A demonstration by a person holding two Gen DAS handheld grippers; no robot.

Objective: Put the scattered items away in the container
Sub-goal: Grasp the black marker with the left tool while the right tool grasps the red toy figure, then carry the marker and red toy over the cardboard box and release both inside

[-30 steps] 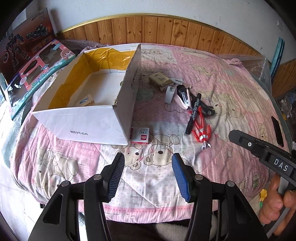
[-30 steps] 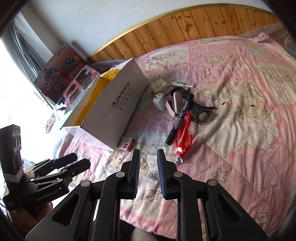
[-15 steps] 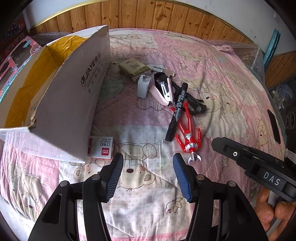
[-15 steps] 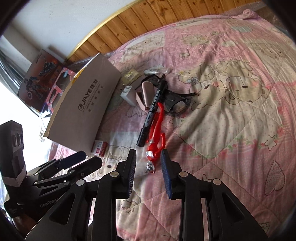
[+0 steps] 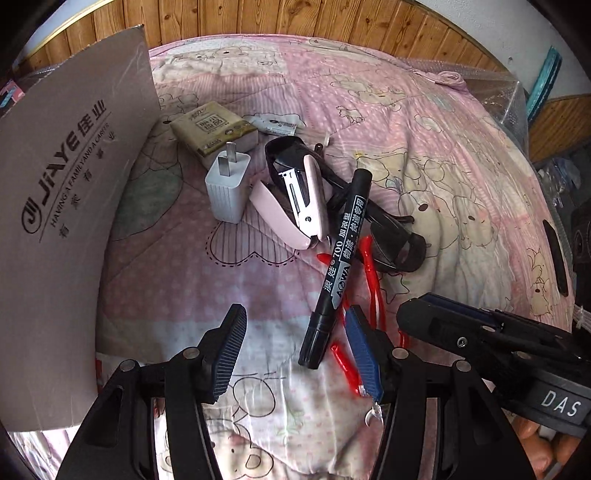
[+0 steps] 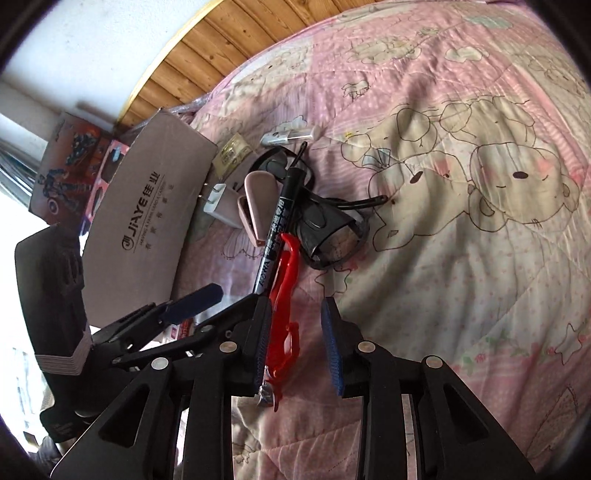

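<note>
A pile of small items lies on the pink quilt beside the cardboard box (image 5: pixel 66 221): black marker (image 5: pixel 338 266), red toy figure (image 5: pixel 371 280), pink stapler (image 5: pixel 295 199), white charger (image 5: pixel 227 192), tissue pack (image 5: pixel 214 129) and black sunglasses (image 5: pixel 391 236). My left gripper (image 5: pixel 295 354) is open, and the marker's near end lies between its fingers in this view. My right gripper (image 6: pixel 295 347) is open, its fingers on either side of the red toy figure (image 6: pixel 282 295). In the right wrist view the marker (image 6: pixel 282 225), stapler (image 6: pixel 258 206), charger (image 6: pixel 221 206) and box (image 6: pixel 147 221) lie ahead.
A small white tube (image 6: pixel 290 134) lies behind the pile. A red-and-white packet (image 6: pixel 181 328) peeks out by the box's corner. Toy boxes (image 6: pixel 70 162) stand at the left, a wooden headboard (image 5: pixel 295 22) behind. A flat black object (image 5: pixel 554 258) lies at the quilt's right edge.
Both grippers have moved forward and down to the pile. The right gripper has opened wider and now straddles the red figure. The box has slid to the left of view.
</note>
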